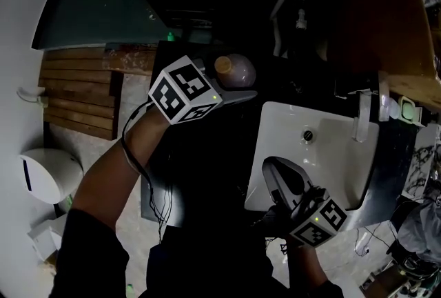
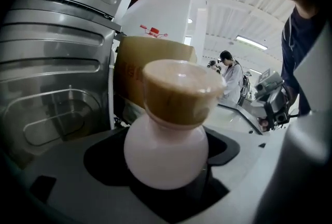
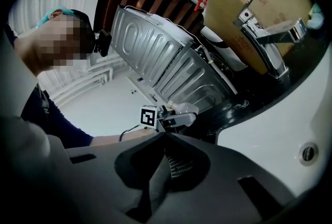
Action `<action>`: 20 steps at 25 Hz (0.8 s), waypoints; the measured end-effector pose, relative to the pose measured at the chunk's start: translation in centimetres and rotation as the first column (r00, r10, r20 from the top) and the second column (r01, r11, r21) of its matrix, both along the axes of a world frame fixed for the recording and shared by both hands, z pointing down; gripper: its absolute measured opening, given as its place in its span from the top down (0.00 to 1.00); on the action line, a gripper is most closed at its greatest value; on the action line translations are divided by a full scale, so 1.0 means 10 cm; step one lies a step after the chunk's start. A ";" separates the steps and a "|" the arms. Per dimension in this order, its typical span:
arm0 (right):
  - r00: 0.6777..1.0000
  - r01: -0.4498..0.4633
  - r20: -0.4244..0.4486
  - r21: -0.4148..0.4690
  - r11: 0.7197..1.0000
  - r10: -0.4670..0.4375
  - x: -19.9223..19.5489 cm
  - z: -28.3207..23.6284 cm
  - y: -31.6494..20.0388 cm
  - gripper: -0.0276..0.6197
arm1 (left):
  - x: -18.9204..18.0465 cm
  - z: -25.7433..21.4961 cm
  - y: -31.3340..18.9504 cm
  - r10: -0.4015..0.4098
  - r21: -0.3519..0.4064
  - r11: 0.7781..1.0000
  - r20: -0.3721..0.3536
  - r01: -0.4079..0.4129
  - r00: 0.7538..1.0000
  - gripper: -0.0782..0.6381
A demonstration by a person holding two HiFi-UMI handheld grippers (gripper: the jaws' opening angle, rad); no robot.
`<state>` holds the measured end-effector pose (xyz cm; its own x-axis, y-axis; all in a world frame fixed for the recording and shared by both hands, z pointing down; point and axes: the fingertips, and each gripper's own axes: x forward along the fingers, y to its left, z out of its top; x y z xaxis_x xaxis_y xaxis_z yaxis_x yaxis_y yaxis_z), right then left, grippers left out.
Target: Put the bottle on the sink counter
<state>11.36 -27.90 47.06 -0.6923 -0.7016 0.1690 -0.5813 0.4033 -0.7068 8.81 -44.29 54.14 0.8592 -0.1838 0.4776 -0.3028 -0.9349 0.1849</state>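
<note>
A bottle (image 1: 236, 70) with a round pale pink body and a tan cap (image 2: 179, 94) sits between the jaws of my left gripper (image 1: 234, 87), which is shut on it. It hangs over the black sink counter (image 1: 207, 172), just left of the white basin (image 1: 331, 159). In the left gripper view the bottle (image 2: 166, 153) fills the jaw pocket of that gripper (image 2: 167, 179). My right gripper (image 1: 278, 174) is shut and empty above the basin's near left part; its jaws meet at the tips (image 3: 165, 140). From the right gripper view, the left gripper (image 3: 174, 116) shows far off with the bottle.
A chrome faucet (image 1: 362, 114) stands at the basin's right rim, also in the right gripper view as a faucet (image 3: 264, 36) below a cardboard box (image 3: 244, 0). The drain (image 1: 308, 134) lies mid-basin. A ribbed metal panel (image 3: 166, 57) rises behind the counter. Wooden slats (image 1: 76, 93) and a white bin (image 1: 48, 172) lie left.
</note>
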 end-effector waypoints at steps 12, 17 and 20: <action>1.000 -0.019 -0.010 -0.007 1.000 0.019 0.13 0.06 -0.02 0.92 | 0.22 0.27 -0.01 0.127 0.072 0.987 0.178 -0.141 0.976 0.33; 1.000 -0.020 -0.009 -0.005 1.000 0.020 0.15 0.04 -0.02 0.92 | 0.22 0.36 0.00 0.146 0.076 0.983 0.238 -0.168 0.960 0.33; 1.000 -0.020 -0.006 -0.005 1.000 0.020 0.15 0.02 -0.02 0.92 | 0.21 0.40 0.00 0.151 0.078 0.981 0.268 -0.177 0.952 0.33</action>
<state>12.83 -28.08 47.25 -0.6770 -0.7146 0.1763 -0.5934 0.3882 -0.7051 10.87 -44.32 58.19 0.7300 -0.1092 0.6746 -0.1689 -0.9854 0.0234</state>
